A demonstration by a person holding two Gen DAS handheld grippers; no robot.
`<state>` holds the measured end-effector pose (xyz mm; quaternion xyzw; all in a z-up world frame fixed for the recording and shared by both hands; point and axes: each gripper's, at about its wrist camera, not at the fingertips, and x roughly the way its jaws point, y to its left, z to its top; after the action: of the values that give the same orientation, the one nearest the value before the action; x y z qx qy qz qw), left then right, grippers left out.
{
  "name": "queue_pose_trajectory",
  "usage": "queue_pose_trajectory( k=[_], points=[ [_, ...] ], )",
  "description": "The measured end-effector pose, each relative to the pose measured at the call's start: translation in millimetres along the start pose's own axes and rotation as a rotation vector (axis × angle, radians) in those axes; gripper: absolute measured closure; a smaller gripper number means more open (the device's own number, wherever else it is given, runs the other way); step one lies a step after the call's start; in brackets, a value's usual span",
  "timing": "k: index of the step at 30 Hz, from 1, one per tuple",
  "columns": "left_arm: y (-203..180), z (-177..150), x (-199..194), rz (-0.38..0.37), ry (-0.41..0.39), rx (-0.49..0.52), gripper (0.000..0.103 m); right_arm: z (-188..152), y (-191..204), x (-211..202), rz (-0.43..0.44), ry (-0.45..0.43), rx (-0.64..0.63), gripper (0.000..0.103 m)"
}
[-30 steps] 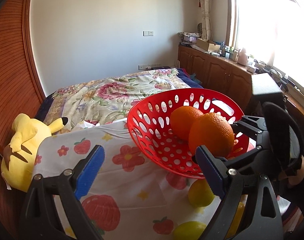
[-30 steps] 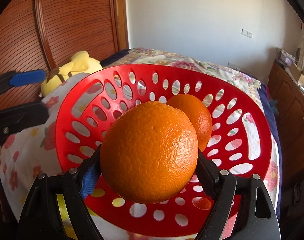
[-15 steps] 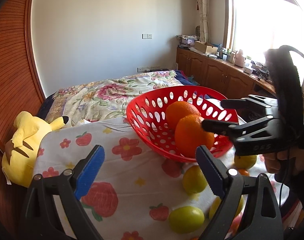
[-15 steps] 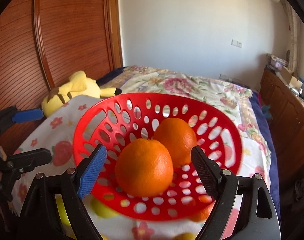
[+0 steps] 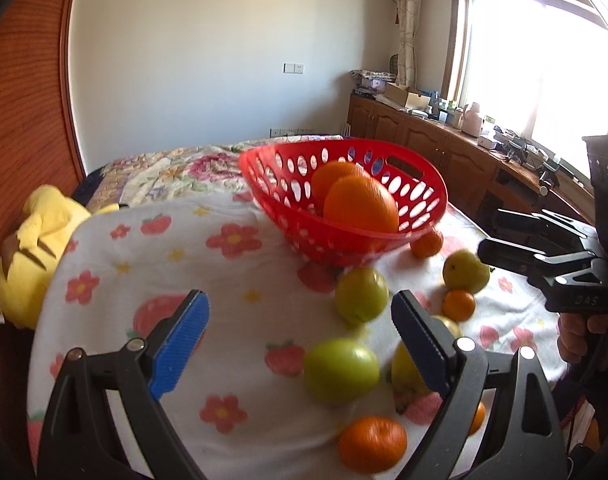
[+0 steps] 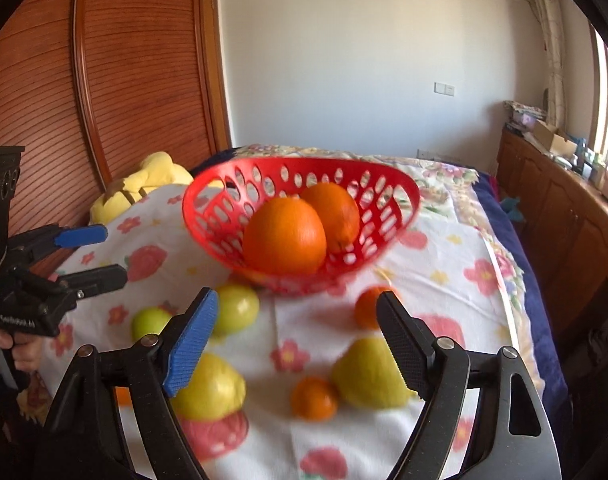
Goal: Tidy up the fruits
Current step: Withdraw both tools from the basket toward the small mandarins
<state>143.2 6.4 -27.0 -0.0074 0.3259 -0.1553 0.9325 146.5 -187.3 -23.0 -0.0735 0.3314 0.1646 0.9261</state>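
Presently: both claws, left and right, apart, empty. Risk: basket (2 oranges, tilted) tipping; loose pear rolling off bed if nudged.

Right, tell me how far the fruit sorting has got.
Done: two oranges lie in the red basket. In hand: nothing; the right hand-held gripper and the left hand-held gripper are both open. Left: green apples, small tangerines and yellow pears lie on the floral cloth.
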Motion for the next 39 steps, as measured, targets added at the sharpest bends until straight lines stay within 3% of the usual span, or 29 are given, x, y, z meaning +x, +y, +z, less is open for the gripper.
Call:
queue_pose_trajectory(
  k=[9,11,20,39],
  points=[
    [-15,-35,-22,-0.010,0.020,-0.010,0.010,-39,14,-27,0.031,0.008,0.030,0.026],
    [-18,-41,-26,-0.011,0.023,-0.007,0.010,-45,19,-31,0.048,0.010,0.036,0.032],
    [-23,-66,-34,-0.007,0.017,-0.034,0.010,-74,31,-31,0.082,0.035,0.061,0.041],
    [-30,-88,-23,-0.028,0.061,-0.031,0.011,-99,50,-18,0.119,0.080,0.046,0.042]
  ],
)
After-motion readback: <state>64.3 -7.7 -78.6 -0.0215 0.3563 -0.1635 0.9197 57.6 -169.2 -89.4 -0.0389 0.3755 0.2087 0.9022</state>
